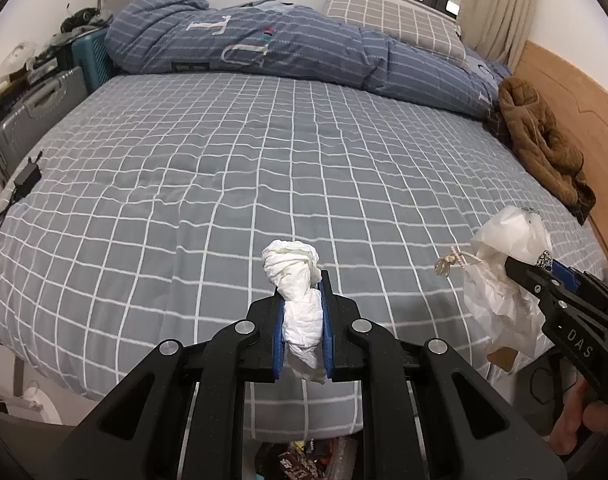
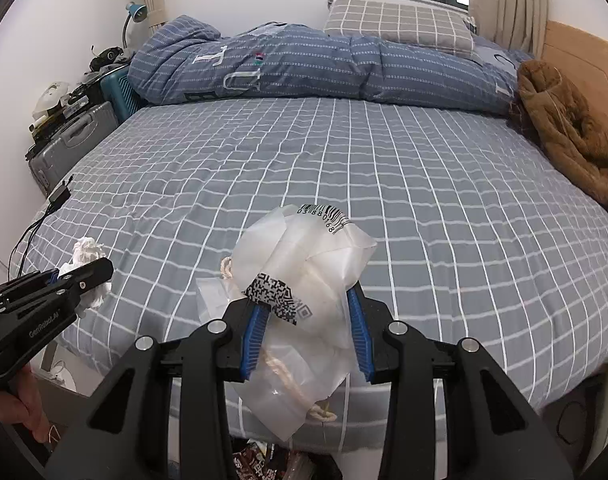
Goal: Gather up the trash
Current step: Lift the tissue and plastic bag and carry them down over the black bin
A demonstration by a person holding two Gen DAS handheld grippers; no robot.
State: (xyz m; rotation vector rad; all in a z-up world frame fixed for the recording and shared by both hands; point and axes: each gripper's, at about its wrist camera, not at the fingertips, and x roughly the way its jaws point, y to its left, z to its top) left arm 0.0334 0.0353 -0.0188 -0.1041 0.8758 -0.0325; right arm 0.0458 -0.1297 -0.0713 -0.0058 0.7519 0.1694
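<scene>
Grey checked bed (image 1: 224, 168) fills the room, blue duvet (image 1: 264, 48) bunched behind.

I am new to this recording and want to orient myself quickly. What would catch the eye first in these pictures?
First, the crumpled white tissue clamped in the left gripper near the bed's front edge. Next, the translucent plastic bag with barcode labels and a cord, held in the right gripper. Behind them, the grey checked bed fills the view, with a rolled blue duvet along its far side.

Even, soft daylight; sharp focus; heavy fisheye bowing, dark corners
</scene>
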